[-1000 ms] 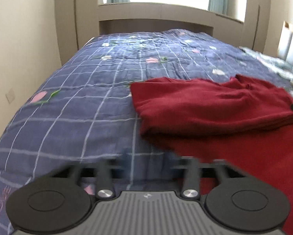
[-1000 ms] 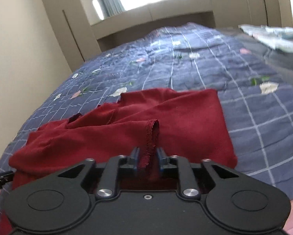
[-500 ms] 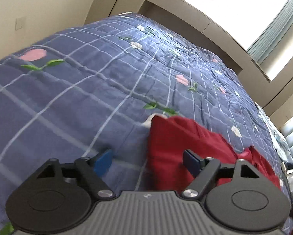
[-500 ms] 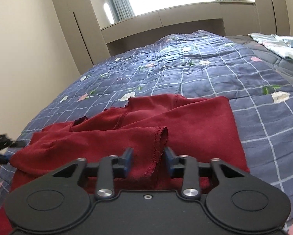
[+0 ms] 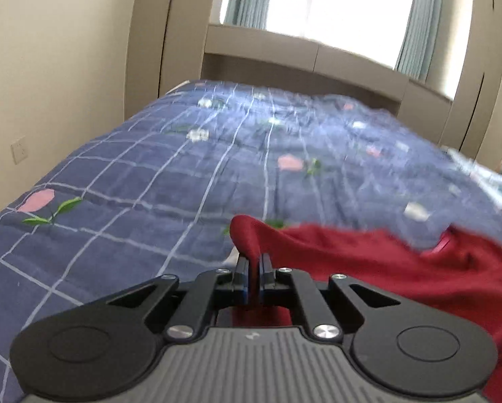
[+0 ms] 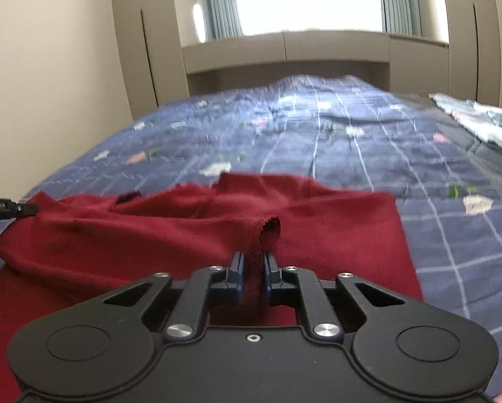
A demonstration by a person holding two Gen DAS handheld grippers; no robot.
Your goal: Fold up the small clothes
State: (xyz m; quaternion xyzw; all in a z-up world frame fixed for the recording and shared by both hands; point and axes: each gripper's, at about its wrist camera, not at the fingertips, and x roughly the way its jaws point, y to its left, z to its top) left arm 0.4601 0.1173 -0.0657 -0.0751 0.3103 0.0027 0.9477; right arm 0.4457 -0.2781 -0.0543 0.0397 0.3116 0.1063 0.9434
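Note:
A dark red garment [image 5: 368, 262] lies crumpled on the blue checked quilt [image 5: 183, 168]. My left gripper [image 5: 253, 263] is shut on the garment's left corner, which bulges up above the pads. In the right wrist view the same garment [image 6: 133, 235] spreads across the near bed. My right gripper [image 6: 253, 260] has a stitched hem fold pinched between its blue pads, and its jaws are closing tighter on it. The left gripper's fingers [image 6: 12, 209] show at the garment's far left edge.
The quilt [image 6: 351, 134] stretches away to a beige headboard ledge [image 6: 284, 50] under a bright window. A light patterned cloth [image 6: 479, 121] lies at the bed's far right. A cream wall [image 5: 49, 67] runs close along the left side.
My left gripper swung over to the garment's left corner and went from wide open to shut on it. The right jaws narrowed onto the hem fold.

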